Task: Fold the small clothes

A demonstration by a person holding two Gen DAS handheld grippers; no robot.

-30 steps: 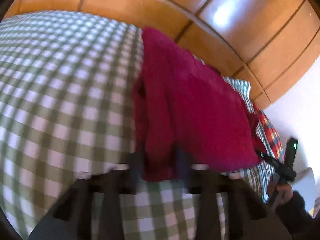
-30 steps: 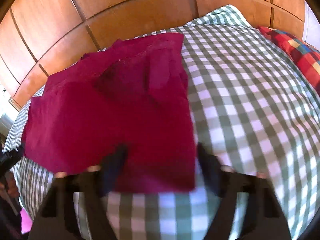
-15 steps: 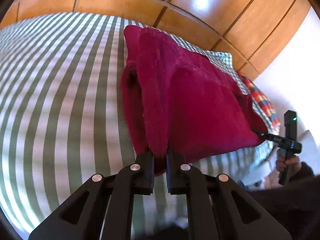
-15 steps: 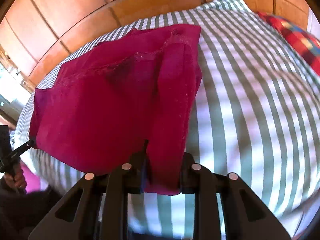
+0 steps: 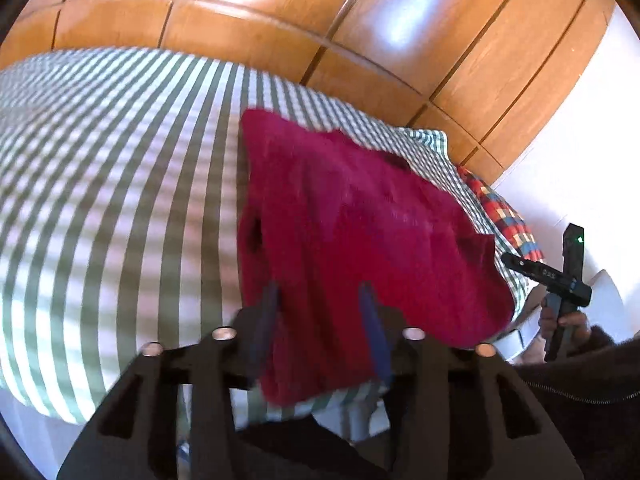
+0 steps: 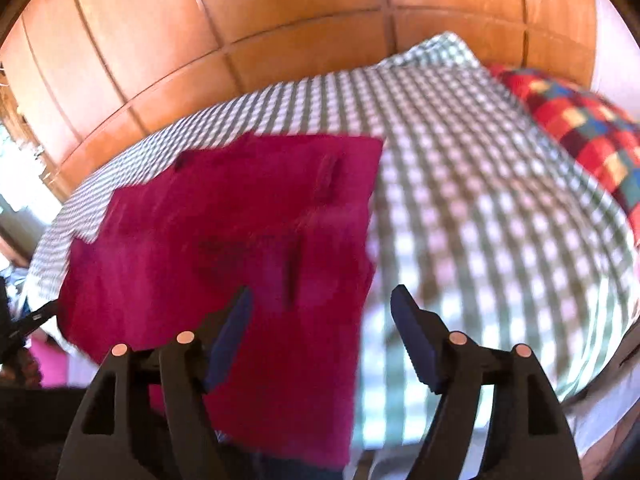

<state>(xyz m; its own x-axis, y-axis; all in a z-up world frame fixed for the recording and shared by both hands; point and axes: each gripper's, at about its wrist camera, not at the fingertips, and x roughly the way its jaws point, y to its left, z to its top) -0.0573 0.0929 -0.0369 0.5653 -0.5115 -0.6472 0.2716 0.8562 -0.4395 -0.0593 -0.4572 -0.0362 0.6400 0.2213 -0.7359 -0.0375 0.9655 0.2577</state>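
Note:
A dark red garment (image 5: 360,232) lies on a green and white checked bed cover (image 5: 112,200), its near edge hanging over the bed's front edge. My left gripper (image 5: 320,300) is open, its fingers apart over the garment's near left corner, holding nothing. The same garment shows in the right wrist view (image 6: 240,240). My right gripper (image 6: 322,320) is open over its near right corner, one finger over the cloth and one over the cover (image 6: 500,208).
A wooden panelled headboard (image 5: 320,20) runs behind the bed. A red, yellow and blue checked pillow (image 6: 576,120) lies at the far right. The right hand-held gripper (image 5: 560,280) shows at the right of the left wrist view.
Both grippers were shut on the garment's near corners half a second ago. They have opened, let go and drawn back. The garment has dropped onto the bed.

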